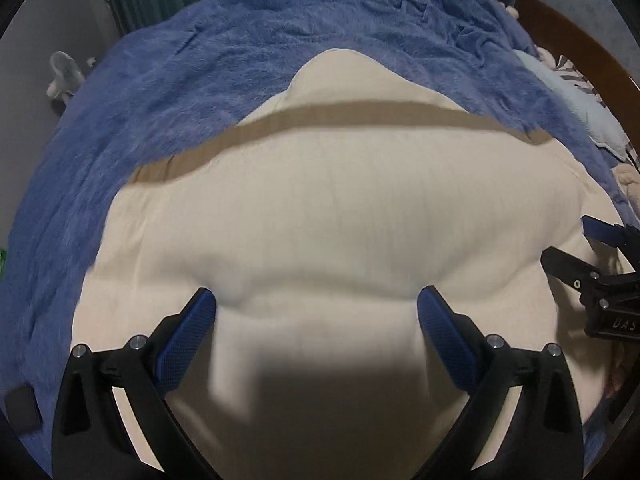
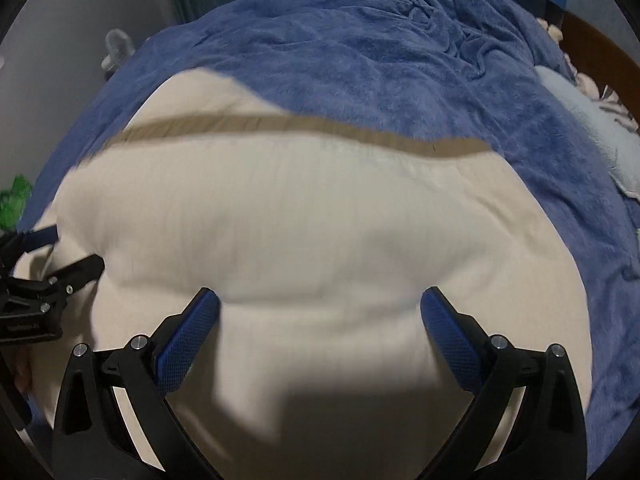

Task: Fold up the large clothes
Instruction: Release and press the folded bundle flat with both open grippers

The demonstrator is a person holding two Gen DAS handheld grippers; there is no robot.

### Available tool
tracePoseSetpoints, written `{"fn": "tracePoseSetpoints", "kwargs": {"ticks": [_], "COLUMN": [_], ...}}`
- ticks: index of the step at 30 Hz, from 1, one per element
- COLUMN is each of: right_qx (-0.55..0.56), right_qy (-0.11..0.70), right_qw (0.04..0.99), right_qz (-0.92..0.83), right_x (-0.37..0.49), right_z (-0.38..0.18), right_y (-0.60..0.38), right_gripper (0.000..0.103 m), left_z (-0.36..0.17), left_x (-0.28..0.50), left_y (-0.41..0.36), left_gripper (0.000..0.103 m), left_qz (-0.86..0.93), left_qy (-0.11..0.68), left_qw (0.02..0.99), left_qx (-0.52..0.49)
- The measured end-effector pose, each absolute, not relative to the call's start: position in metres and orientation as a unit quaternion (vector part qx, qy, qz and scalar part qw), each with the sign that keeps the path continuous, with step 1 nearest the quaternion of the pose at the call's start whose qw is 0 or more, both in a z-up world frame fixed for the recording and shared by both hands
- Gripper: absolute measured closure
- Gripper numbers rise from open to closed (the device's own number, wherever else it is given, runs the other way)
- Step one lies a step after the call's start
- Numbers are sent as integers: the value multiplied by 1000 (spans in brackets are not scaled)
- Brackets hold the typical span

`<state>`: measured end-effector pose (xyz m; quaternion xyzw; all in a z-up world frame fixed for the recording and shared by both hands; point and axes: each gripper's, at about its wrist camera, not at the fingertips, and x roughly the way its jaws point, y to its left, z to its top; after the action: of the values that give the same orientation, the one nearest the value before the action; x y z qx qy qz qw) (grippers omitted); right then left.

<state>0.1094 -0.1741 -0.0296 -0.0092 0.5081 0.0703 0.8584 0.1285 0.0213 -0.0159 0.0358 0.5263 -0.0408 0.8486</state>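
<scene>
My left gripper [image 1: 316, 300] has its two blue fingers [image 1: 188, 336] spread wide apart, and nothing is pinched between them; it hangs over the near part of the cream garment [image 1: 320, 216], pointing steeply down at the cloth; I cannot tell if the tips touch it. My right gripper [image 2: 320, 300] is the same, its blue fingers [image 2: 452, 340] spread wide with only cloth showing under the gap; it holds nothing. In the left wrist view I see my right gripper at the right edge; in the right wrist view I see my left gripper at the left edge; so the two sit side by side over the same piece of clothing.

The cream garment lies spread out and mostly flat, with soft bumps and a few wrinkles near the fingers; a brown band [image 1: 320, 120] runs across its far part from side to side; past the band a rounded cream flap sticks out. A dark shadow falls on the cloth close to me.

The garment rests on a fuzzy blue blanket [image 1: 224, 60] that covers the bed; the blanket shows on the far side, the left and the right of it; it is bunched up at the far right corner. A brown wooden bed edge [image 1: 568, 28] curves along the right side.
</scene>
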Motion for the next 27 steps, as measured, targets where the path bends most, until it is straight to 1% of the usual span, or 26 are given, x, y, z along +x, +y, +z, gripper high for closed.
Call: {"fn": "tracePoseSetpoints", "kwargs": {"ticks": [5, 9, 12, 16, 22, 25, 27], "right_qx": [20, 34, 33, 39, 0, 3, -22], "right_qy": [502, 522, 521, 502, 468, 478, 490], "right_qw": [863, 850, 851, 862, 879, 869, 859], "right_qz": [54, 57, 58, 54, 90, 127, 147], "right_x": [152, 166, 164, 137, 82, 56, 40], "right_z": [-30, -54, -53, -32, 5, -2, -16], "right_y": [-187, -189, -187, -189, -186, -184, -177], "right_gripper": [5, 5, 5, 7, 7, 7, 7], "left_z": [-18, -39, -39, -31, -9, -11, -14], "left_x": [173, 178, 176, 162, 106, 78, 68], "left_y": [37, 41, 41, 39, 39, 39, 47], "left_gripper": [6, 6, 6, 6, 6, 6, 6], "left_qz": [-2, -1, 1, 13, 0, -20, -27], "left_qy": [515, 514, 509, 506, 483, 484, 480], "left_qw": [857, 858, 861, 862, 875, 875, 877], "left_qx": [6, -6, -9, -9, -13, -1, -2]}}
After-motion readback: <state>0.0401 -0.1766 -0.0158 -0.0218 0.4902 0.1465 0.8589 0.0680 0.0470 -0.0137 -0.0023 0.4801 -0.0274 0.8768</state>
